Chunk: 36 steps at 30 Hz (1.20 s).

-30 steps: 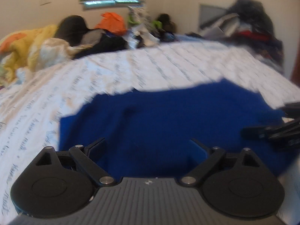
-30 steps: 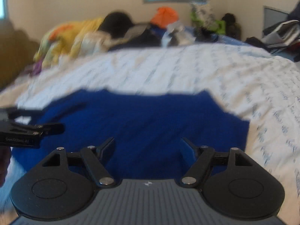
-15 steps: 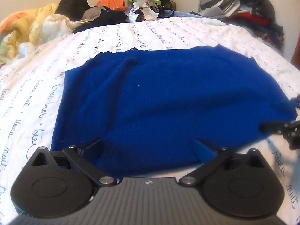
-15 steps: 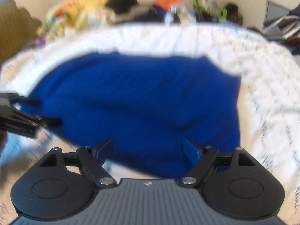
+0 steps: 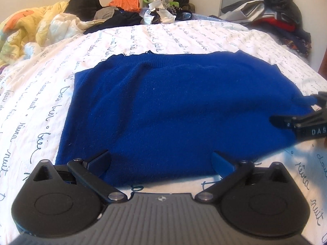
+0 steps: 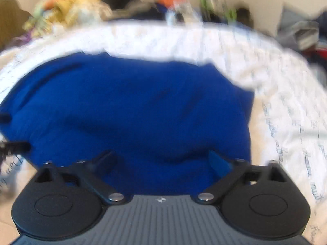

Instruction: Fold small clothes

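Observation:
A royal blue knitted sweater (image 5: pixel 173 106) lies spread flat on the white bedsheet (image 5: pixel 173 34), neckline toward the far side. My left gripper (image 5: pixel 161 157) is open over the sweater's near hem, left of centre, its jaws wide apart. My right gripper (image 6: pixel 163 157) is open over the near hem at the sweater's right part (image 6: pixel 132 112); this view is blurred. The right gripper also shows at the right edge of the left wrist view (image 5: pixel 294 110), over the sweater's right side. Neither holds cloth.
A yellow quilt (image 5: pixel 30 28) and a heap of dark and orange clothes (image 5: pixel 122 6) lie along the far side of the bed. A pile of clothes (image 5: pixel 276 18) stands at the far right. The sheet carries printed script.
Both grippers have tilted down and drawn back toward the sweater's near hem. More of the sweater shows now. Both stay open.

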Each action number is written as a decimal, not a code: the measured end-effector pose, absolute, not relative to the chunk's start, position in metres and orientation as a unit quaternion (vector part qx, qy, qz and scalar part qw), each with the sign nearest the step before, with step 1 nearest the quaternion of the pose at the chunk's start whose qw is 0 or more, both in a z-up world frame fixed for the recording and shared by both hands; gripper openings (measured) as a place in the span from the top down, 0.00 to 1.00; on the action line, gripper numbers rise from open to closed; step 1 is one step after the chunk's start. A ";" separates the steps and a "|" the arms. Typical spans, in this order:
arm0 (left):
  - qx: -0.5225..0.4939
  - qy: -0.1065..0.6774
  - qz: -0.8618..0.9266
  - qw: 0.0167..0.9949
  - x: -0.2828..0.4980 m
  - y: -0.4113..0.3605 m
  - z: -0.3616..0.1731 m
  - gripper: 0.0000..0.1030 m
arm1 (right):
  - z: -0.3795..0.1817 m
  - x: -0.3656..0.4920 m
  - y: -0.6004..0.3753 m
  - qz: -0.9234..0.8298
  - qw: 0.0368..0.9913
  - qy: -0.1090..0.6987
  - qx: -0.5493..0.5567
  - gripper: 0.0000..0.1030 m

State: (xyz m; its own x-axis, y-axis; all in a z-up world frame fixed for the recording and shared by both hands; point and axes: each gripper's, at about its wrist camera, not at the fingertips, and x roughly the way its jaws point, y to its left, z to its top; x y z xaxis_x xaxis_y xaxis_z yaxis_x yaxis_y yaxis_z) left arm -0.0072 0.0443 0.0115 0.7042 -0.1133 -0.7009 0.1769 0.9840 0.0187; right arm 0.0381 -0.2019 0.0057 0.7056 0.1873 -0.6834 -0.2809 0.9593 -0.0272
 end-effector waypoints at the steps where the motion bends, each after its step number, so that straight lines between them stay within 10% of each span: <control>1: 0.042 0.373 -0.079 0.924 -0.008 0.045 0.011 0.00 | 0.003 0.034 -0.204 0.127 0.926 0.351 -0.053 0.00; 17: 0.040 0.353 -0.029 0.934 -0.035 0.070 0.036 0.05 | 0.025 0.010 -0.231 0.144 0.908 0.391 -0.034 0.00; 24: -0.067 0.412 0.030 0.908 -0.023 0.132 0.026 0.12 | 0.033 0.000 -0.322 0.091 0.898 0.407 0.142 0.02; 27: -0.117 0.409 0.012 0.905 -0.019 0.134 0.030 0.11 | 0.026 0.004 -0.326 0.107 0.887 0.418 0.163 0.13; 29: -0.157 0.407 -0.006 0.900 -0.013 0.136 0.032 0.20 | 0.025 0.010 -0.323 0.127 0.879 0.422 0.182 0.59; 31: -0.155 0.407 0.002 0.900 -0.005 0.134 0.033 0.49 | 0.021 0.016 -0.323 0.146 0.867 0.433 0.198 0.70; 32: -0.145 0.413 0.011 0.899 -0.001 0.132 0.033 0.90 | 0.022 0.022 -0.321 0.154 0.868 0.431 0.191 0.84; 36: -0.155 0.417 0.011 0.896 -0.007 0.141 0.043 0.91 | 0.031 0.031 -0.316 0.165 0.867 0.444 0.154 0.90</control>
